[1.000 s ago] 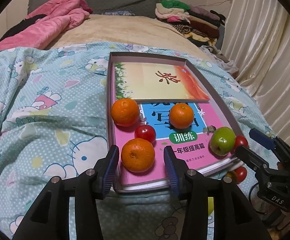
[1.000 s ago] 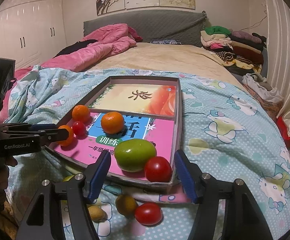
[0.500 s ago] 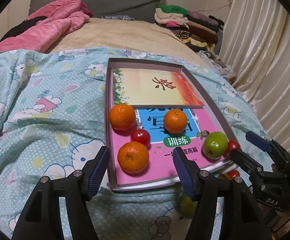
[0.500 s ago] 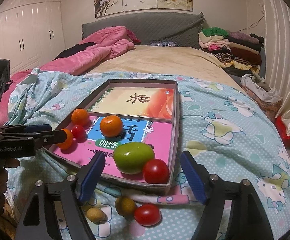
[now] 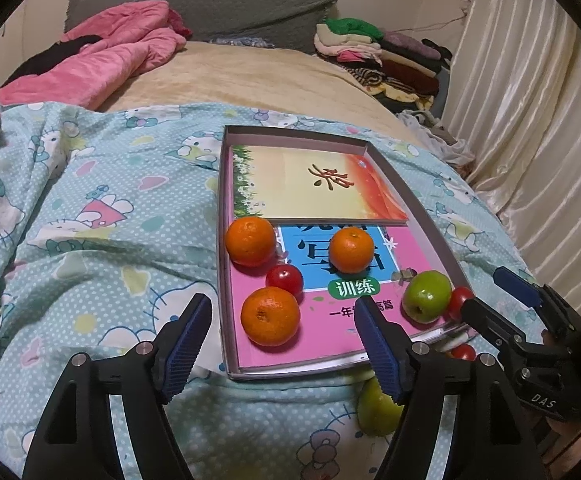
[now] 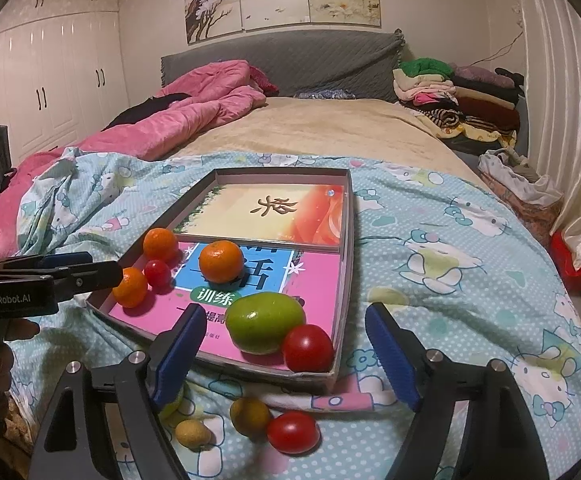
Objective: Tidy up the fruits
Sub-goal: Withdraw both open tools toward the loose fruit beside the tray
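Tray (image 6: 340,240) on bed (image 6: 450,248). Book (image 6: 274,212) in tray's far half. Three oranges (image 6: 221,261) near-left in tray; apple (image 6: 264,322), tomato (image 6: 307,347) near-right corner. Loose fruits (image 6: 292,432) on bed before tray.

Shallow box (image 6: 340,280) lay on the bedcover, holding three oranges (image 5: 270,316), one small red tomato (image 5: 284,279), a green apple (image 6: 264,322) touching a larger tomato (image 6: 307,348). Outside, just beside its near edge: red tomato (image 6: 293,432), two brownish-yellow fruits (image 6: 249,416), green fruit (image 5: 376,410).
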Available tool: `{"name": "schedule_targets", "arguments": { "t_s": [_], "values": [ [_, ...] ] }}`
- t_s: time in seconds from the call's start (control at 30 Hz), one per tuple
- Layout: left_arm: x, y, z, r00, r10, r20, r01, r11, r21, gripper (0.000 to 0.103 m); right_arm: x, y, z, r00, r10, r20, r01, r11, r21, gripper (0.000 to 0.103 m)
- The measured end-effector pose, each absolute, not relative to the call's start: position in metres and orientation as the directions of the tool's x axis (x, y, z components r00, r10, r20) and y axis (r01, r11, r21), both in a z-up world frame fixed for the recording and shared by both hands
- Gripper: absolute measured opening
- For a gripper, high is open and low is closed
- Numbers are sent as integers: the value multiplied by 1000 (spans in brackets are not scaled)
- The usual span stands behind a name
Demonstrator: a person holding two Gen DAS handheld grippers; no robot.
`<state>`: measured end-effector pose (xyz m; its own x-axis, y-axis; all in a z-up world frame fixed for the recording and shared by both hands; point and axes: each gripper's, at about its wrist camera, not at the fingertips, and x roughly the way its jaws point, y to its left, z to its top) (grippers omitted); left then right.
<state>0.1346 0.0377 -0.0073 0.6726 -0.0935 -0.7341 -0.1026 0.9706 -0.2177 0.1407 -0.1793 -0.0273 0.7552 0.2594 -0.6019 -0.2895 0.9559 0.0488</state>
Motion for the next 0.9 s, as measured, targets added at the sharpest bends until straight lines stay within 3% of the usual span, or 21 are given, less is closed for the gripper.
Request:
{"name": "schedule_targets", "arguments": {
  "t_s": [0.27,0.9],
  "values": [
    [122,44,5,710,-90,-699,-109,966,-236,76,139,-185,-21,776,265,-572,-276,959,70,90],
    [108,38,16,731,-109,-674,-75,968,-238,77,130,-227,-1,833,226,-504,-154,971,181,94]
  ]
}}
